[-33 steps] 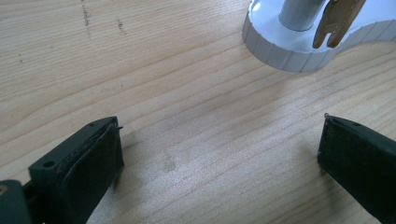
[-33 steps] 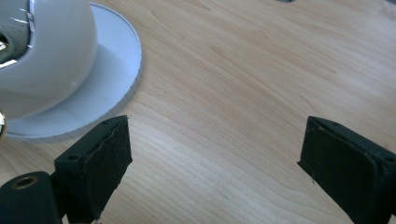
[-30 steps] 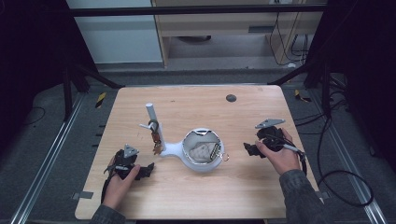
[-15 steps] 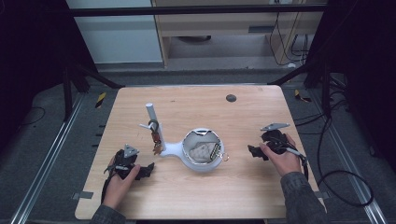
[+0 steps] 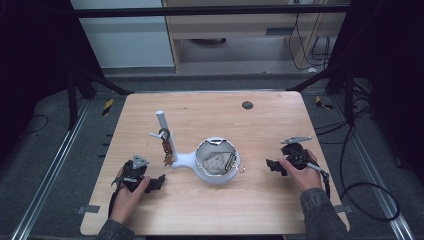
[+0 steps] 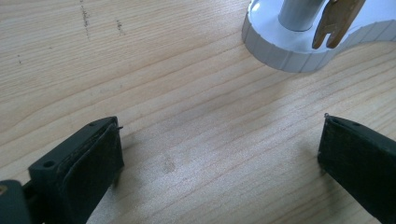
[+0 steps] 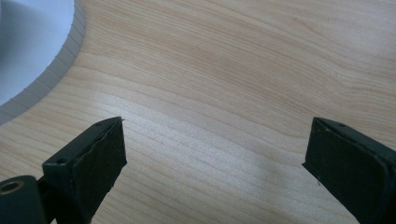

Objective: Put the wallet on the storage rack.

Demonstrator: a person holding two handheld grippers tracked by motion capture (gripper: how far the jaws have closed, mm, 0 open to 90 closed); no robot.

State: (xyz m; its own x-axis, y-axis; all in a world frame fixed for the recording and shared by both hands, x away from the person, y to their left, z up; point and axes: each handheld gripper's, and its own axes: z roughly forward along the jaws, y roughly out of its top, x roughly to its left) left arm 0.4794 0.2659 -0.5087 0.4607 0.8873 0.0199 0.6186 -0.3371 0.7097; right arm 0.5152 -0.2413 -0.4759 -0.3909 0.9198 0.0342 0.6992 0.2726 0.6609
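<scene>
A white stand lies mid-table: a round bowl point(image 5: 216, 162) joined to a base with an upright post point(image 5: 161, 122). A key ring with a brass-coloured key point(image 5: 167, 150) hangs on the post. Pale crumpled items and a metal ring sit in the bowl. My left gripper point(image 5: 159, 182) rests low at the front left, open, pointing at the stand's base point(image 6: 280, 46) and the key point(image 6: 334, 23); bare wood lies between its jaws point(image 6: 220, 120). My right gripper point(image 5: 272, 166) is right of the bowl, pointing at its rim point(image 7: 28, 46). Its jaws point(image 7: 218, 120) have just been opening, nothing between them.
A small dark round disc point(image 5: 247, 105) sits near the table's far edge. The wooden tabletop point(image 5: 280, 210) ends close behind both hands. Black frame poles and cables stand around the table on the floor.
The right hand has sunk toward the tabletop and come slightly nearer the front edge. The left hand and the stand have stayed put.
</scene>
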